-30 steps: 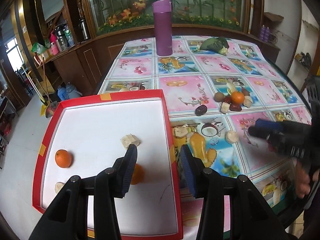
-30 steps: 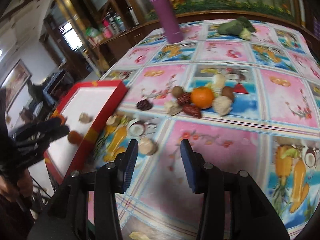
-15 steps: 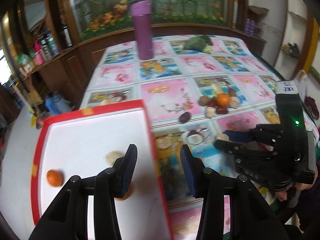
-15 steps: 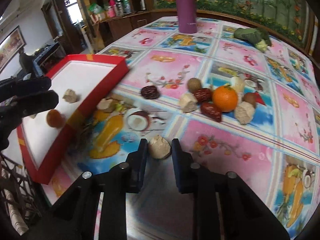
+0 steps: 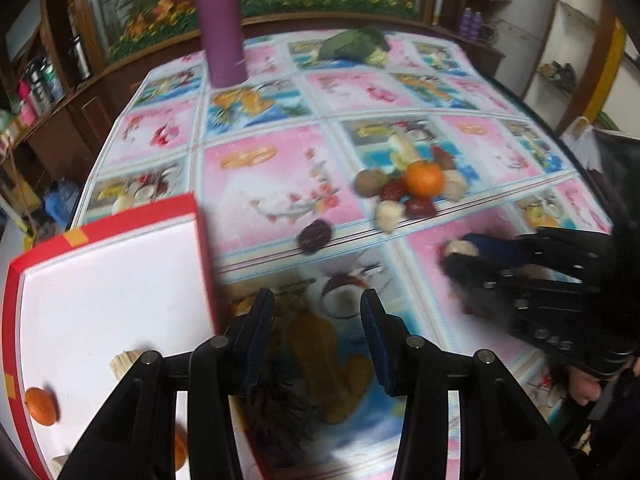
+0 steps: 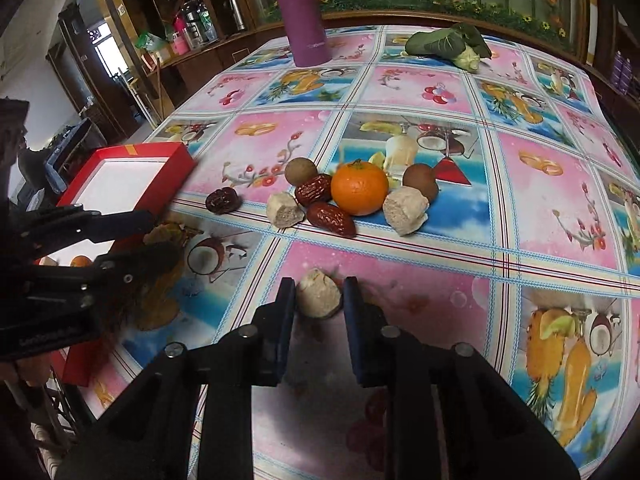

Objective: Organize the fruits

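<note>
Between right tool (image 6: 319,294) tips, beige chunk (image 6: 319,294)

Our right gripper (image 6: 319,296) has its jaws closed against both sides of a pale fruit chunk (image 6: 319,294) on the fruit-print tablecloth (image 6: 560,184). Beyond the chunk we see a tangerine (image 6: 359,189) with red dates (image 6: 330,219), brown round fruits (image 6: 300,172) and two more pale chunks (image 6: 405,209) clustered around it. Left of the tangerine lies a red tray (image 6: 168,160); our left gripper (image 6: 132,236) sits near its corner. Far behind the tangerine stands a purple bottle (image 6: 304,12).
</note>
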Tool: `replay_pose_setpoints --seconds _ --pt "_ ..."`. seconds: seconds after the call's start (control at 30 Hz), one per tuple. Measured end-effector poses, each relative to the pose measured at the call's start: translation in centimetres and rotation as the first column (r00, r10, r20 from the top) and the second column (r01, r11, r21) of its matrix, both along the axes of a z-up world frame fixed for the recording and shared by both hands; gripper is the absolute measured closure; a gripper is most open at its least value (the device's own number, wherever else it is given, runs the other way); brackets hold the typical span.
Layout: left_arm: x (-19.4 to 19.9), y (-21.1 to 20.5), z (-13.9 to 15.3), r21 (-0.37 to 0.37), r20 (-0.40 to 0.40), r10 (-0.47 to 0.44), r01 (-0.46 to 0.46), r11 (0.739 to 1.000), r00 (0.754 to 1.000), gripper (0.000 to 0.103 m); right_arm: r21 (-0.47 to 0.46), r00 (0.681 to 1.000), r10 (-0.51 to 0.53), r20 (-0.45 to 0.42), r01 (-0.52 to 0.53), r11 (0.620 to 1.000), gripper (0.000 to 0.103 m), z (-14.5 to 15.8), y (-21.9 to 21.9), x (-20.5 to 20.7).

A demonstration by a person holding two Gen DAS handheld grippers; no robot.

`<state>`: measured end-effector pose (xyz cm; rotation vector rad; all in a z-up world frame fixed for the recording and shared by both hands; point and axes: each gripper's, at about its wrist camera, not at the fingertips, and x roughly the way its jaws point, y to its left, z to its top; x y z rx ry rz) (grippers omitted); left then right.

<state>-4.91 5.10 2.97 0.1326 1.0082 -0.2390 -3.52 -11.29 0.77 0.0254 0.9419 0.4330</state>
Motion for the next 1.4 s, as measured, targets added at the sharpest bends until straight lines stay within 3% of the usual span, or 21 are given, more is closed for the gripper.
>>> replay_pose_setpoints --seconds 0.27,0.57,0.67,0.7,0.77,0.9,1.27,1.4 --pt "0.1 0.8 -0.5 0.018 0.019 0.041 -0.041 0.999 0.999 0.058 -0.002 1.000 0.001 0.002 -0.001 1.000 0.076 0.0 0.0 0.0" --pt "-1.2 0.5 -0.5 -0.034 -0.008 0.057 -0.057 0.998 0.998 0.058 -0.002 1.000 0.002 0.000 -0.002 1.000 0.076 0.0 0.0 -0.1" --pt "-2.2 0.3 -0.9 -0.144 -0.067 0.027 -0.036 0.989 0.997 0.057 -0.001 1.000 0.003 0.000 -0.003 1.000 0.076 -0.1 0.0 -0.1" --pt "-2.6 0.3 -0.9 -0.148 -0.066 0.034 -0.044 0.988 0.997 0.057 -0.002 1.000 0.003 0.000 -0.003 1.000 0.076 -0.1 0.0 -0.1" --pt "-3.3 0.2 -0.1 -0.110 -0.016 0.048 -0.049 0.993 0.999 0.057 -0.001 1.000 0.003 0.000 -0.003 1.000 0.076 -0.1 0.0 0.0" --pt "-3.3 0.7 1.6 -0.111 0.036 0.047 -0.042 0.993 0.998 0.057 -0.001 1.000 0.002 -0.001 -0.002 1.000 0.076 -0.1 0.0 0.0" --pt "-0.7 1.0 -0.3 0.001 0.031 0.113 -0.113 0.994 0.993 0.057 0.000 1.000 0.001 -0.003 -0.001 1.000 0.076 0.0 0.0 0.0" --pt "-1.0 1.0 -0.5 -0.008 0.032 0.112 -0.112 0.994 0.993 0.056 -0.001 1.000 0.001 -0.004 -0.001 1.000 0.076 0.0 0.0 0.0"
